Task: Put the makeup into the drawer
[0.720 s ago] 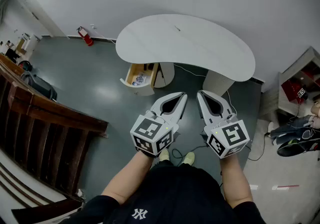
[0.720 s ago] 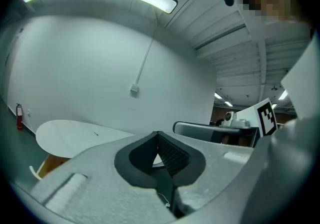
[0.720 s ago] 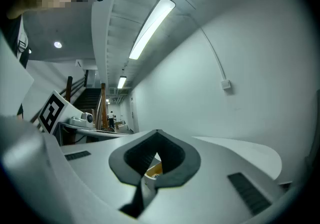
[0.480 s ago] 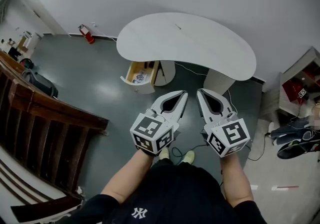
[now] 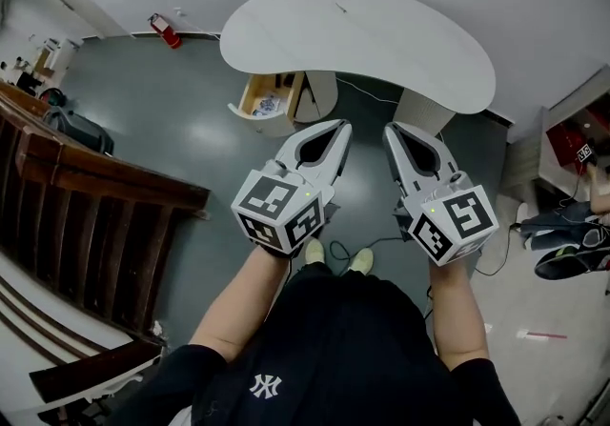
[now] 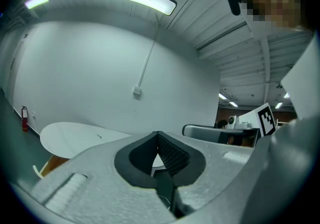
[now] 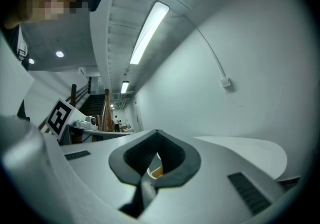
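Observation:
A white kidney-shaped table (image 5: 362, 38) stands ahead by the wall. Under its left end a wooden drawer (image 5: 250, 98) hangs open, with small white and blue items (image 5: 270, 106) inside; I cannot tell what they are. No makeup shows on the tabletop. My left gripper (image 5: 341, 125) and right gripper (image 5: 390, 128) are held side by side over the grey floor, short of the table, both shut on nothing. In the left gripper view the left gripper (image 6: 158, 133) points over the table (image 6: 75, 135). The right gripper (image 7: 157, 132) points the same way, towards the table (image 7: 250, 150).
A dark wooden stair railing (image 5: 95, 186) runs along the left. A red fire extinguisher (image 5: 164, 30) stands by the far wall. A shelf unit (image 5: 572, 133) and dark shoes (image 5: 567, 257) are at the right. A cable (image 5: 376, 245) lies on the floor by my feet (image 5: 335, 257).
Both grippers have come up nearer the head camera and spread slightly apart. The table and drawer sit higher in the head view. Both grippers stay shut.

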{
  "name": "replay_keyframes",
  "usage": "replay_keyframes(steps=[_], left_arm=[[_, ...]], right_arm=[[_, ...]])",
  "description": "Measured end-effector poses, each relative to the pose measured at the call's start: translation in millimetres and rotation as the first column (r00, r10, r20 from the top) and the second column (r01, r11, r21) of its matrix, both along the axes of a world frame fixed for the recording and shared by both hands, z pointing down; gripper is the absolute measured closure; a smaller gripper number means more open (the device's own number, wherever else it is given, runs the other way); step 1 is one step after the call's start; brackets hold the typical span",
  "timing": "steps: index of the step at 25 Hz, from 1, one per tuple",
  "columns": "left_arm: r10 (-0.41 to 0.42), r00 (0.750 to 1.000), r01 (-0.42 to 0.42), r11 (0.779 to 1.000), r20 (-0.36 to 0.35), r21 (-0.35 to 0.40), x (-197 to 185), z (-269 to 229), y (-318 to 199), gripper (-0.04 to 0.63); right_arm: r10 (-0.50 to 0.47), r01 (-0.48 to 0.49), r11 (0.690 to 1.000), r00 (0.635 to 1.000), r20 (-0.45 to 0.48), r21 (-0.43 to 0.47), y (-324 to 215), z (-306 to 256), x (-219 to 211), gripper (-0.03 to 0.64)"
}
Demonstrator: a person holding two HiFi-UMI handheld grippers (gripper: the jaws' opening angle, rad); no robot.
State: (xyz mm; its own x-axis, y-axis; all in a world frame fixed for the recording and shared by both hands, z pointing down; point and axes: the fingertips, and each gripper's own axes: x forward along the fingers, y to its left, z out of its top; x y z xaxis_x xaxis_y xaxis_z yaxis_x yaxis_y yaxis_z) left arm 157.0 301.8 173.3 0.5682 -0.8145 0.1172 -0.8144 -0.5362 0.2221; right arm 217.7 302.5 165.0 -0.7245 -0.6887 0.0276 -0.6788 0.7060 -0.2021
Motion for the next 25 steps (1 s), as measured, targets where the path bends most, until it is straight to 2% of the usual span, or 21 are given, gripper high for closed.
replay_keyframes(steps=[6,16,25], left_arm=[[-0.020,1.000,0.020,1.000,0.013,0.003,18,0,3,0.586],[-0.002,1.000,0.002,1.000,0.031,0.013,50,2,1,0.586],[0.028,0.999,-0.029,0.999,0.026,0.024,45,5,-38,0.584]], right_arm=[[-0.053,0.053,0.999,0.998,0.027,0.002,4,4,19,0.601],[-0.027,0.028,1.000,0.999,0.045,-0.008,-2,8,48,0.601],[-0.013,0.013,1.000,0.999,0.034,0.002,-41,12,35,0.601]])
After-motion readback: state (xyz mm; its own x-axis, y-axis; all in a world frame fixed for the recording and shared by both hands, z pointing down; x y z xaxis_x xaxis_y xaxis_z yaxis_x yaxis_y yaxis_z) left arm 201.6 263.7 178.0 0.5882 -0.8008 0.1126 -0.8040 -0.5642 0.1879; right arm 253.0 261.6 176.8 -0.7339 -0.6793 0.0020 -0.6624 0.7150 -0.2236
